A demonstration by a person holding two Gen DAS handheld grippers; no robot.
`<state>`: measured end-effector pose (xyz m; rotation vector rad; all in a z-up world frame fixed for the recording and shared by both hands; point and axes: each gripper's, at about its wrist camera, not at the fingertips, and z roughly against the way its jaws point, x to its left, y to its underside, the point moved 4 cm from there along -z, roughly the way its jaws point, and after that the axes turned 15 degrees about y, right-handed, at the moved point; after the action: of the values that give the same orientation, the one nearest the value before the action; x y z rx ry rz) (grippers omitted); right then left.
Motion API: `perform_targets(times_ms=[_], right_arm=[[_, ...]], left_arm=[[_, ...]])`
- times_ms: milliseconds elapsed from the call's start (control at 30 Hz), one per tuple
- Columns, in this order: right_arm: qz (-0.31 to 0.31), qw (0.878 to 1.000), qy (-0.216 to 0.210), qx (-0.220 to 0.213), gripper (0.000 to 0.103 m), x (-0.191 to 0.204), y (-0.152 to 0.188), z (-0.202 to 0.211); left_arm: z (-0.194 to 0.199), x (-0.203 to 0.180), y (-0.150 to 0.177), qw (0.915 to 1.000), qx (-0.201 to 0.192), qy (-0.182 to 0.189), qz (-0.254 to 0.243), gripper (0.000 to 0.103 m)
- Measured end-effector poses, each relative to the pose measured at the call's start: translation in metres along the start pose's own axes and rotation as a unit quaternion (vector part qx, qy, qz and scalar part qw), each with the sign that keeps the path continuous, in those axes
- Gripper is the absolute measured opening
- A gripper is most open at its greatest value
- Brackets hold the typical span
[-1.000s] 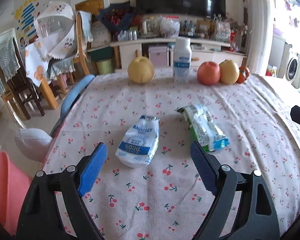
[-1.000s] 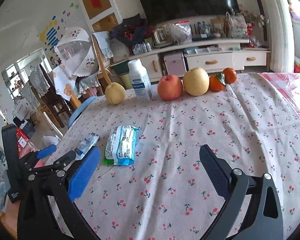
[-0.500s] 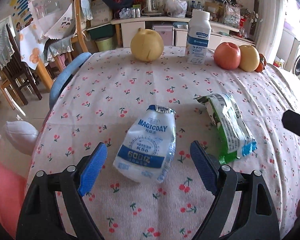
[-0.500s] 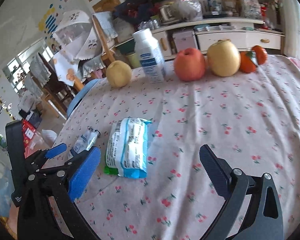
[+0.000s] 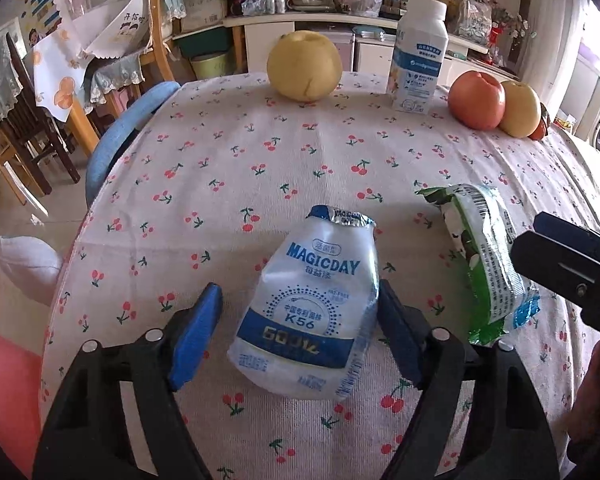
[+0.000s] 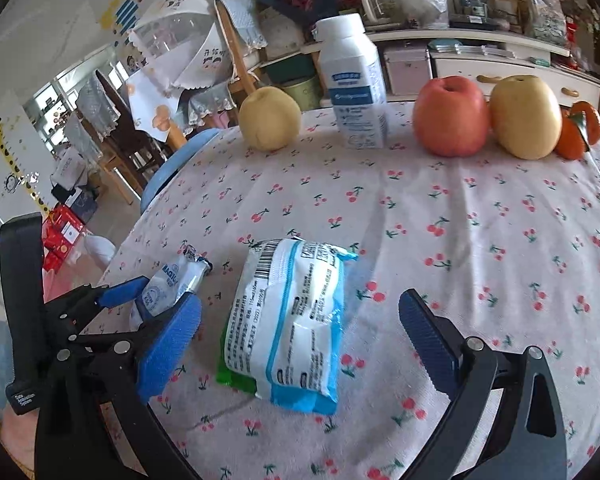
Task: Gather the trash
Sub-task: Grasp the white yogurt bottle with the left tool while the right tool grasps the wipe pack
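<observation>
A crushed white and blue MAGICDAY bottle (image 5: 312, 308) lies on the cherry-print tablecloth (image 5: 260, 160). My left gripper (image 5: 300, 332) is open, its blue fingers on either side of the bottle's lower half. The bottle also shows in the right wrist view (image 6: 168, 284), between the left gripper's fingers (image 6: 120, 296). A green, white and blue wrapper (image 6: 288, 324) lies flat to its right; it also shows in the left wrist view (image 5: 484, 256). My right gripper (image 6: 300, 344) is open with the wrapper between its fingers, not touching.
At the table's far edge stand a yellow pear (image 5: 304, 66), a white milk bottle (image 5: 418, 54), a red apple (image 5: 476, 100), another pear (image 5: 520, 108) and oranges (image 6: 578, 132). A blue chair (image 5: 128, 132) stands at the left edge. Something pink (image 5: 4, 392) is low at the left.
Both grippers have moved forward and down. The left one now straddles the bottle, the right one straddles the wrapper. Both stay open.
</observation>
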<state>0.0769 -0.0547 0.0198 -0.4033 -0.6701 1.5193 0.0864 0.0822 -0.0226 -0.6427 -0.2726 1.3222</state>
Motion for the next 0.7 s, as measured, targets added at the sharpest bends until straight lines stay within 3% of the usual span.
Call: perform_targets(times_ms=[233, 300, 500, 700], right_arm=[[0.024, 1.0, 0.013, 0.011, 0.095, 0.007, 0.0, -0.008], [0.031, 0.999, 0.012, 0.014, 0.081, 0.009, 0.001, -0.009], [0.056, 0.998, 0.019, 0.019, 0.072, 0.018, 0.007, -0.013], [0.064, 0.998, 0.024, 0.018, 0.071, 0.018, 0.007, -0.013]], left_arm=[[-0.001, -0.002, -0.003, 1.0, -0.002, 0.007, 0.005, 0.074], [-0.001, -0.005, -0.003, 0.9999, -0.004, 0.009, 0.002, 0.069], [-0.001, -0.009, -0.003, 0.9999, -0.007, 0.011, -0.003, 0.063], [0.0, -0.009, -0.001, 0.9999, -0.008, 0.01, -0.005, 0.063]])
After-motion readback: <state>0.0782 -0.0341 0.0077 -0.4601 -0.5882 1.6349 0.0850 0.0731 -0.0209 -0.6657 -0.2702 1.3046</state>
